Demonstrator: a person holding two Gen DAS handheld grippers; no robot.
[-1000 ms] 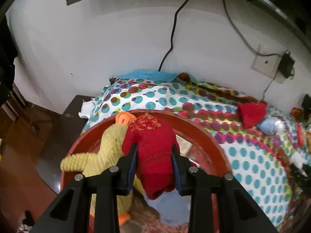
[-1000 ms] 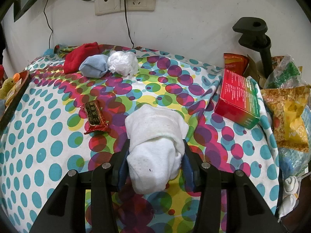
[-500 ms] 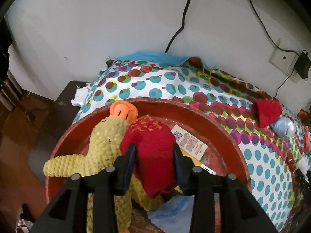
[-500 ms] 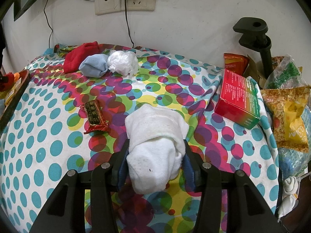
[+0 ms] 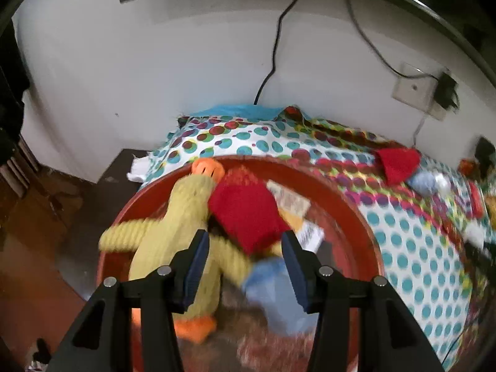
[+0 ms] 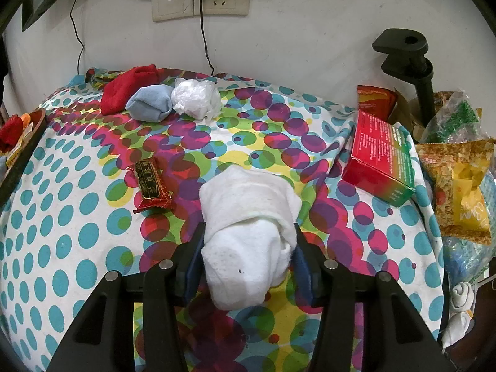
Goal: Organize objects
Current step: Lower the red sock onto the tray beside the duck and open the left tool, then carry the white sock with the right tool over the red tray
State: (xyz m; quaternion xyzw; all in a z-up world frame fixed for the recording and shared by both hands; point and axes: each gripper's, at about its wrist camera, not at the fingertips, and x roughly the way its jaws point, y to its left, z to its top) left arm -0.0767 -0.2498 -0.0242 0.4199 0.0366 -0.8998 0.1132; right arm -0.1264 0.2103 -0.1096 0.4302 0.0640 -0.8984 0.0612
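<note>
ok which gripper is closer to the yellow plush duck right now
Left. The left gripper, jaws opening, hangs right over the yellow plush duck in the red basin. The right gripper grips a white sock out over the tablecloth.

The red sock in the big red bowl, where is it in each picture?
Left wrist view: the red sock lies in the middle of the picture, inside the red bowl, leaning on the yellow toy duck.
Right wrist view: it peeks in at the far left edge.
Shared landmark: the other red sock at the back of the dotted cloth.
</note>
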